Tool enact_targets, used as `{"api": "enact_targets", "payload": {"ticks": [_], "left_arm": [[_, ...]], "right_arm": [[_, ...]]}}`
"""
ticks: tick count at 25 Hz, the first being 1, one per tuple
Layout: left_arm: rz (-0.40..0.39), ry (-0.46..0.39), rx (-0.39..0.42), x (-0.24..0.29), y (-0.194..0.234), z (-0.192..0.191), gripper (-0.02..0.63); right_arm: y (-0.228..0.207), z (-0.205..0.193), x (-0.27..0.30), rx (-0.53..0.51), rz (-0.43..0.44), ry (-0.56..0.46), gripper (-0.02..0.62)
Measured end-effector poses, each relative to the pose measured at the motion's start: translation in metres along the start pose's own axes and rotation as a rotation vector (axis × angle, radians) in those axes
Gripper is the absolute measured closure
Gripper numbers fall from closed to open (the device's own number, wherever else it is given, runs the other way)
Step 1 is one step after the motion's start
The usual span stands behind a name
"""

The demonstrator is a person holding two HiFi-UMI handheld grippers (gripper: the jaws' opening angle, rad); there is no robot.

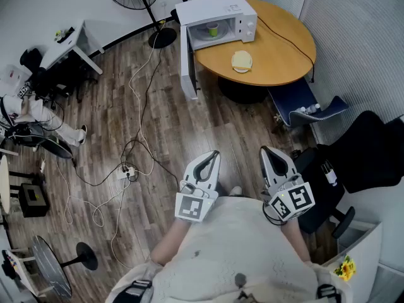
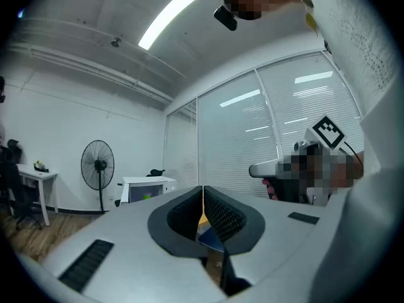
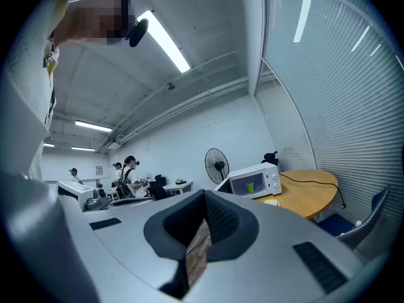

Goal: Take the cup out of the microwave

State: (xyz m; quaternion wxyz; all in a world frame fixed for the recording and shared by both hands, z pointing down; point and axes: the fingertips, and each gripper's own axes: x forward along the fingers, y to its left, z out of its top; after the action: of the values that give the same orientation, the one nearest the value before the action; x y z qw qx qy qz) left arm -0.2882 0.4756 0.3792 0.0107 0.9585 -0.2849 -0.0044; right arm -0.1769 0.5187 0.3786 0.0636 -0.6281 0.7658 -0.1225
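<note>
While left gripper (image 1: pixel 213 155) and right gripper (image 1: pixel 267 150) are idling, jaws closed empty, I am judging the small green cup (image 1: pixel 213 29) light, rigid, graspable mid-wall.

Grey left tongs (image 1: pixel 213 156), right tongs (image 1: pixel 268 154); marker cubes (image 1: pixel 192 207); white shirt (image 1: pixel 240 245)

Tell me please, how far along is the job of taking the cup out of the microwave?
Done: the door of the microwave stands open. In hand: nothing; the left gripper and right gripper are both shut, empty, far from the table. Left: the green cup sits inside; walk up, grasp it, lift it out.
</note>
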Motion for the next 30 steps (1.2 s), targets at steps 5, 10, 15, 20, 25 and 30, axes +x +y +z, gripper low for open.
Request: {"api": "enact_targets", "payload": {"ticks": [5,10,15,20,25,30], "left_arm": [[0.026,-0.004,0.009,0.000,0.001,-0.003,0.581],[0.030,0.017,0.011,0.002,-0.004,-0.008,0.581],[0.027,0.002,0.012,0.010,-0.011,-0.004,0.581],[0.002,0.010,0.004,0.022,-0.023,-0.006,0.580],[-0.043,-0.005,0.009,0.037,-0.040,-0.005,0.431],[-0.035,-0.009,0.011,0.045,-0.042,-0.006,0.350]], "right_arm": [[-0.007,-0.003,-0.001,-0.014,-0.001,0.004,0.589],[-0.009,-0.002,-0.003,-0.014,0.001,-0.002,0.589],[-0.021,0.000,-0.012,-0.030,-0.017,0.004,0.589],[-0.034,0.002,-0.023,-0.021,-0.046,0.004,0.589],[-0.044,-0.001,-0.034,-0.011,-0.073,0.002,0.588],[-0.052,-0.006,-0.043,-0.016,-0.097,0.010,0.588]]}}
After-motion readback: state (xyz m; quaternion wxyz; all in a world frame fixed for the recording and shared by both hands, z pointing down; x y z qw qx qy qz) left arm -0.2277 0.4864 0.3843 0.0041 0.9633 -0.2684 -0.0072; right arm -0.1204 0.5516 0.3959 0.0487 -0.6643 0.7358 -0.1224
